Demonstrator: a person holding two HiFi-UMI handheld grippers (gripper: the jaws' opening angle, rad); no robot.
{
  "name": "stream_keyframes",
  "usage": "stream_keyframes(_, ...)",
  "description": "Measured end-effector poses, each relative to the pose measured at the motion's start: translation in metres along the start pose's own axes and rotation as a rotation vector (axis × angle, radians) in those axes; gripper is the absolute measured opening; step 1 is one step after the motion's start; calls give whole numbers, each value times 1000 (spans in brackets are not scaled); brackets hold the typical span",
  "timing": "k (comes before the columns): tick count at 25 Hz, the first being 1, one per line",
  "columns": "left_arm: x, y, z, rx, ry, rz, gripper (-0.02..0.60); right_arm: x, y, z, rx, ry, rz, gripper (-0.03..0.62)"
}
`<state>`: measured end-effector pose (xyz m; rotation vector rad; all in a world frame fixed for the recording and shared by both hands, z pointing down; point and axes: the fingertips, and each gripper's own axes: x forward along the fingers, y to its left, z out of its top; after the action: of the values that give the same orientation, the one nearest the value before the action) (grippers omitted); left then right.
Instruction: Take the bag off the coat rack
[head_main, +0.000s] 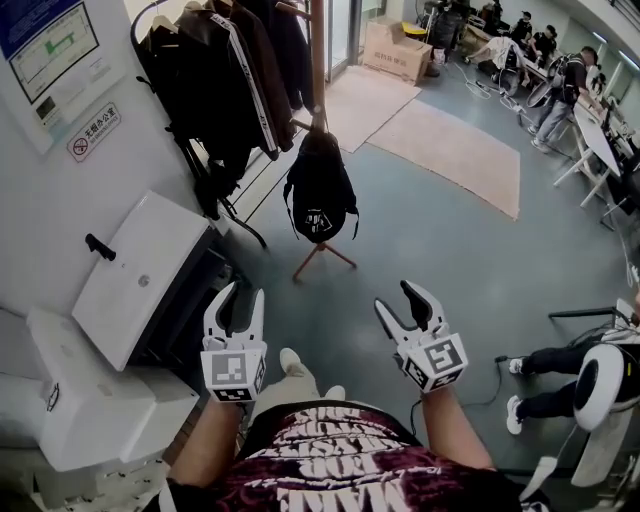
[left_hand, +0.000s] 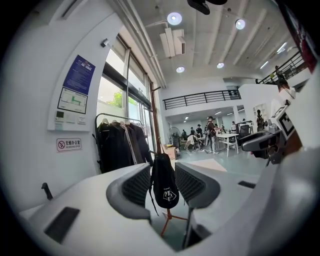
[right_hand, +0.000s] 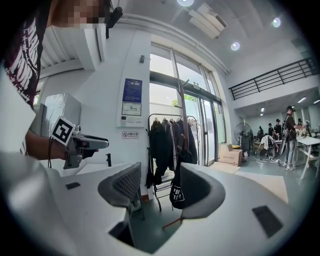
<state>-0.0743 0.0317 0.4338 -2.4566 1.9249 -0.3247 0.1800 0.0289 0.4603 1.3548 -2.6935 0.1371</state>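
Note:
A black bag (head_main: 320, 188) with a white logo hangs from a wooden coat rack (head_main: 317, 60) ahead of me, its tripod feet on the grey floor. In the left gripper view the bag (left_hand: 164, 182) shows far off between the jaws; in the right gripper view the bag (right_hand: 178, 192) is partly hidden by the right jaw. My left gripper (head_main: 235, 305) and right gripper (head_main: 397, 302) are both open and empty, held well short of the bag, side by side.
Dark coats (head_main: 225, 75) hang on a metal rail to the left of the rack. A white cabinet (head_main: 140, 275) and white box (head_main: 80, 405) stand at my left. A cardboard box (head_main: 397, 50), floor mats (head_main: 455, 150), desks and people are further off.

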Motion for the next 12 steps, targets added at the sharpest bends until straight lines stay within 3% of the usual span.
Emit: stream_keyframes(12, 62, 20, 3, -5, -25, -56, 155, 52, -19, 6, -13, 17, -8, 242)
